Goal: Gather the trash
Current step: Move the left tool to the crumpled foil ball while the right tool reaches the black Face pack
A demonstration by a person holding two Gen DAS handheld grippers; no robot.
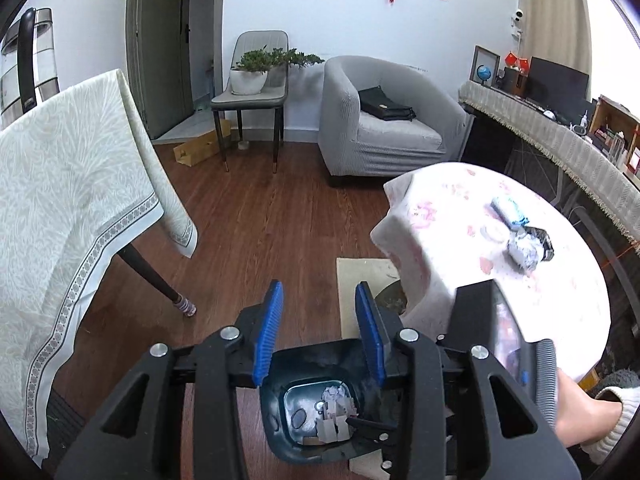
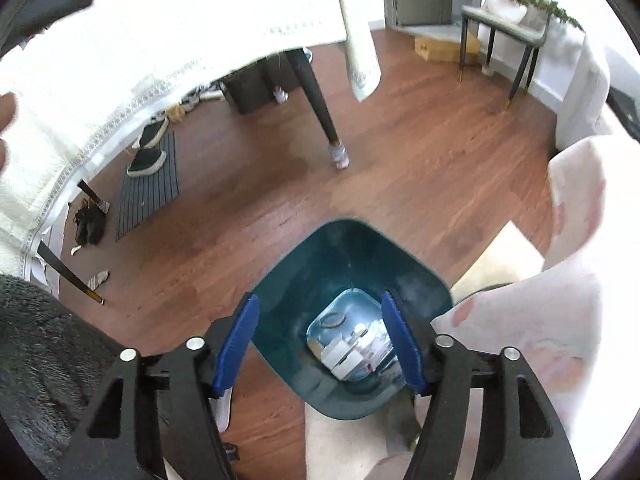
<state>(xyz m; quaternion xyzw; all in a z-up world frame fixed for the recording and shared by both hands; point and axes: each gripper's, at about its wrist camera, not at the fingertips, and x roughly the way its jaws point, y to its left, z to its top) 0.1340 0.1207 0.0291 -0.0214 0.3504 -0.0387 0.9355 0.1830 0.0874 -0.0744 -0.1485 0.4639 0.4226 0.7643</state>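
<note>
A dark teal trash bin [image 1: 276, 412] stands on the wood floor below both grippers, and it holds crumpled paper scraps [image 1: 334, 412]. My left gripper [image 1: 319, 286] hangs above the bin's rim, open, with nothing between its blue pads. In the right wrist view my right gripper [image 2: 320, 300] is right over the bin [image 2: 320, 256], open and empty, with the scraps [image 2: 352, 352] visible at the bottom. On the round table [image 1: 460, 216] lie a crumpled silvery wad [image 1: 524, 248], a blue wrapper [image 1: 510, 210] and a small white lid [image 1: 494, 232].
A cream-clothed table [image 1: 60, 184] with a dark leg [image 1: 152, 276] stands to the left. A grey armchair [image 1: 380, 120], a chair holding a potted plant [image 1: 252, 92] and a covered desk [image 1: 560, 140] line the back and right. Shoes on a floor mat [image 2: 148, 156] lie under the table.
</note>
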